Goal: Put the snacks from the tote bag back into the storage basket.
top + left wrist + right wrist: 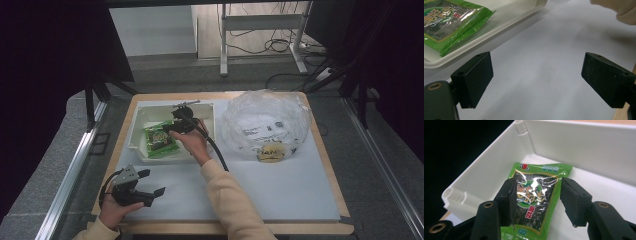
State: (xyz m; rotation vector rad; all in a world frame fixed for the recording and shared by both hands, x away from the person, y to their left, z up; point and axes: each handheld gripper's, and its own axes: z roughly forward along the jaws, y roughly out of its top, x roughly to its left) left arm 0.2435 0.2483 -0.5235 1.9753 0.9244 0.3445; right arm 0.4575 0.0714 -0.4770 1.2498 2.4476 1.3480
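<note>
Left claw [150, 186] is parked wide open with nothing in it, on the surface just below the white tray [140, 146]. Seaweed packet [160, 140] lies flat inside that tray, toward its left side. Right claw [169, 128] hovers over the packet, jaws parted and not pinching it. I'd lift straight up so nothing snags the foil. Clear bag [265, 122] sits right of the tray.

The green snack packet [534, 202], lying in the white bin [584, 147], carries yellow characters on a round green emblem, too glare-washed to read, and a small red logo at its top corner. The clear plastic bag [265, 120] right of the bin bears dark print, illegible.
</note>
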